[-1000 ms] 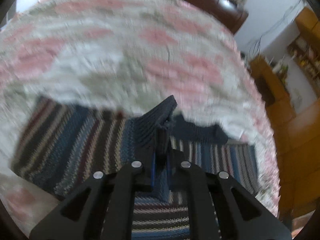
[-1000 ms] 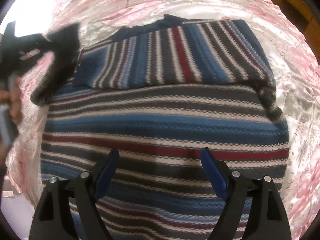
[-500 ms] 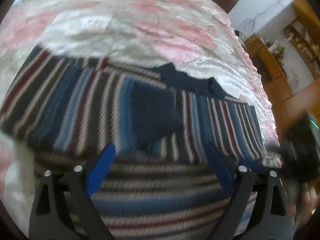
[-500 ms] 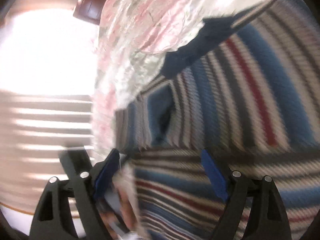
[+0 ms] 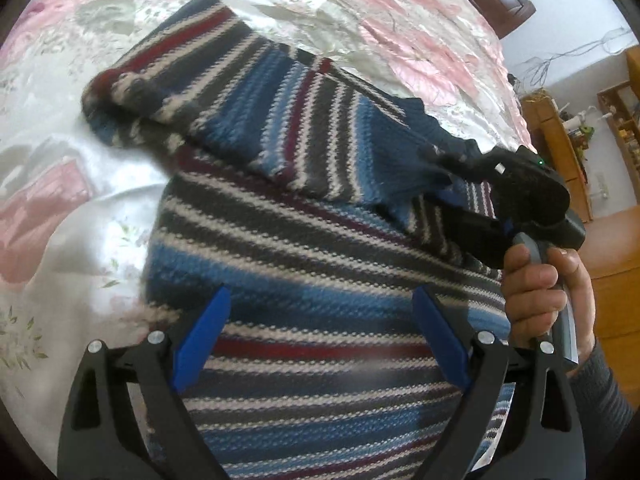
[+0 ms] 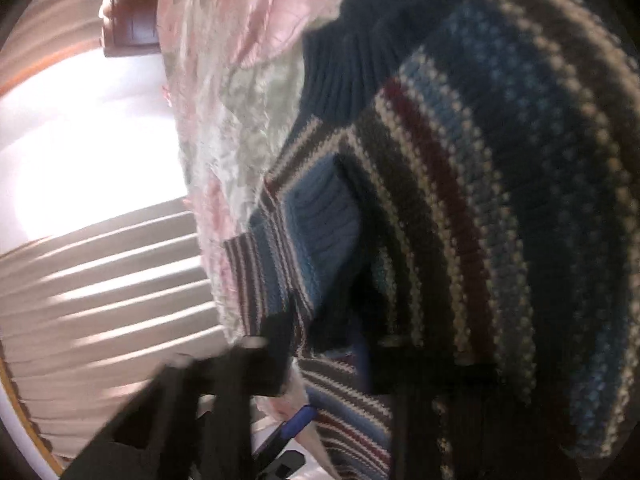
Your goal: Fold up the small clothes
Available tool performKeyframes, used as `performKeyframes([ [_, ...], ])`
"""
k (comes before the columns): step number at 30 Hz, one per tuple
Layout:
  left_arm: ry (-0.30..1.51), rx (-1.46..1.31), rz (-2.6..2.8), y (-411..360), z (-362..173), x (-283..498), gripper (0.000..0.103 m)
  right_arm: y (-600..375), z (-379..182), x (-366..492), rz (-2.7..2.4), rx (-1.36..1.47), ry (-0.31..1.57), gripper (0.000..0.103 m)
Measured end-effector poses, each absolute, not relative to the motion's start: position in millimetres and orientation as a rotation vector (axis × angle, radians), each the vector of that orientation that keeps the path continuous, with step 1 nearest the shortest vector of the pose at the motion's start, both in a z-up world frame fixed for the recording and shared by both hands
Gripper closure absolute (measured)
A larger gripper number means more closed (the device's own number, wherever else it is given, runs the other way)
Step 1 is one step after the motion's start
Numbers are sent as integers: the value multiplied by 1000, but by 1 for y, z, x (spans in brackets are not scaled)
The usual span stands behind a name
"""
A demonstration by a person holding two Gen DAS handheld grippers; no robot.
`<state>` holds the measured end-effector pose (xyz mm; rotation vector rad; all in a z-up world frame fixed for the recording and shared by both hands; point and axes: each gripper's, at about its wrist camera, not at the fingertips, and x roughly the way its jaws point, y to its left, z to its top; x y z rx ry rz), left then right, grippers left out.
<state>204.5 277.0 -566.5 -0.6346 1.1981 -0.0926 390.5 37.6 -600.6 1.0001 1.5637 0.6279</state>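
- The left gripper [image 5: 320,344] hovers low over the sweater [image 5: 320,264], its blue fingers [image 5: 202,332] spread wide and holding nothing.
- The sweater lies on the bed [image 5: 60,168], one sleeve [image 5: 248,108] folded across the body.
- It looks a soft, thick knit, limp and not slippery; a cuff or hem edge seems the best hold.
- Further off, the right gripper [image 5: 444,164] pinches the navy cuff [image 5: 412,140], with a hand [image 5: 540,292] on its handle.

Sweater [image 5: 320,248] striped blue, grey, maroon, cream (navy ribbing); bedspread [image 5: 400,12] pink-and-white floral.
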Motion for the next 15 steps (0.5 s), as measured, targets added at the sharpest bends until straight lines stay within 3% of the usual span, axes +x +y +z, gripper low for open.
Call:
performKeyframes([
  [10,1172,-648,-57,295,-548,204,12,6,-483,416,648,674,1367,95],
  [15,1141,-661,-41,301,-537,213,12,-43,-457,428,595,605,1348,95],
])
